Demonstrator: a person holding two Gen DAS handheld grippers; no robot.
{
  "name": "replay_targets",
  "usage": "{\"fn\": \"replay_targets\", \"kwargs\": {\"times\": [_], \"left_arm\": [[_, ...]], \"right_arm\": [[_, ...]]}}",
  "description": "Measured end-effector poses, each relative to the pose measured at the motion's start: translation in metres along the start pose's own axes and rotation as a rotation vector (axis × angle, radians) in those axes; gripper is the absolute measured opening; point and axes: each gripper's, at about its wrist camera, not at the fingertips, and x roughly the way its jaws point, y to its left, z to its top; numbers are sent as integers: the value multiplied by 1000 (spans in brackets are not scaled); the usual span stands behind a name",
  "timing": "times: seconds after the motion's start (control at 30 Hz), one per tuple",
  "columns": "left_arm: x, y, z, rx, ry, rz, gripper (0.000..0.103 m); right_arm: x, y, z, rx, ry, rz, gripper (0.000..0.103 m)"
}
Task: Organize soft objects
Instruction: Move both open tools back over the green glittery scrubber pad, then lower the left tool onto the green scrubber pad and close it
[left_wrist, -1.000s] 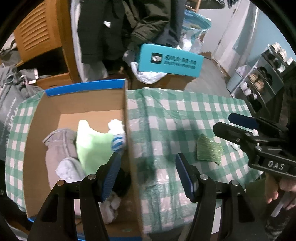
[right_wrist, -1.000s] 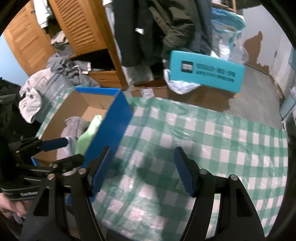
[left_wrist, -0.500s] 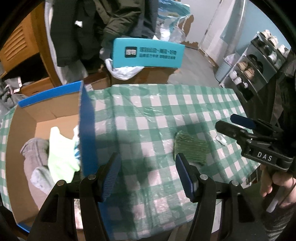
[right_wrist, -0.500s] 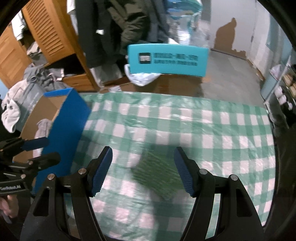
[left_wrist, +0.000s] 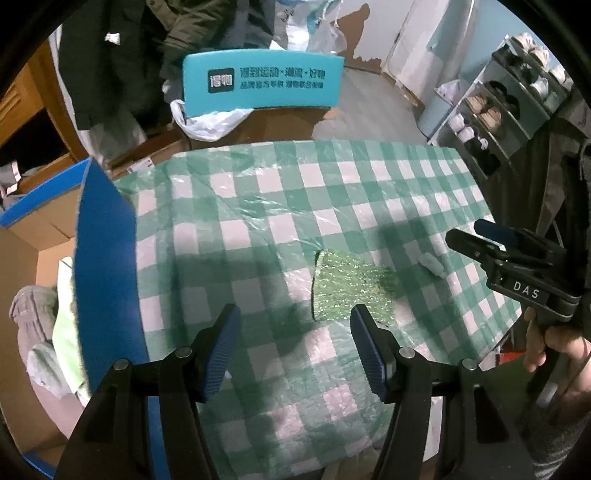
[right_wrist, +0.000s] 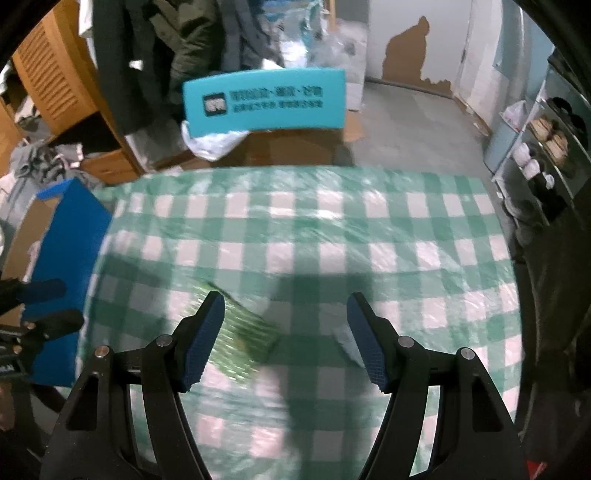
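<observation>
Done so far: several soft things already lie in my box (left_wrist: 103, 258), which stands at the 9 o'clock side of the desk (left_wrist: 332, 192). I see a grey cloth (left_wrist: 29, 314) and a light green cloth (left_wrist: 66, 332) inside; what else is under them I cannot tell.

Left to do: the green scrubbing pad (left_wrist: 351, 288) is not yet picked. A small pale scrap (left_wrist: 432, 264) lies near it, toward 3 o'clock. I judge these two are the last soft things on the desk, so the task is close to the end.

Where the pad is: flat on the checked cloth, about the middle of the desk, well apart from the box. In my left view it lies just beyond the 3 o'clock finger of the left tongs (left_wrist: 295, 339). In my right view the pad (right_wrist: 243, 336) lies beside the 9 o'clock finger of the right tongs (right_wrist: 286, 336) and is partly hidden by it.

Pad direction: it is close to a rectangle. In my left view the long axis runs about from 9 to 3 o'clock, with the rounded end toward 9 o'clock. The right view is blurred, so there I cannot give the axis surely.

Left tongs: wide, nothing between the fingers, above the desk.

Right tongs: wide also, holding nothing.

Judgement for the grasp: across the short side the pad should fit between the fingers.
</observation>
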Motion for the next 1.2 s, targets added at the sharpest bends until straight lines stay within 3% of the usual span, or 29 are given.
{"fn": "replay_targets", "kwargs": {"times": [0.57, 0.8, 0.87, 1.1, 1.17, 1.2], "left_arm": [[69, -35, 15, 22, 97, -39, 63], [83, -43, 19, 23, 116, -54, 63], [88, -46, 20, 23, 119, -52, 76], [97, -54, 21, 34, 123, -55, 77], [100, -56, 21, 37, 131, -55, 77], [102, -57, 20, 37, 135, -55, 77]], "right_arm": [[55, -67, -36, 69, 134, -63, 68], [67, -69, -41, 49, 151, -58, 68], [70, -68, -42, 42, 159, -57, 68], [81, -60, -43, 2, 166, -66, 68], [85, -58, -45, -14, 170, -70, 66], [86, -56, -45, -21, 172, -73, 60]]}}
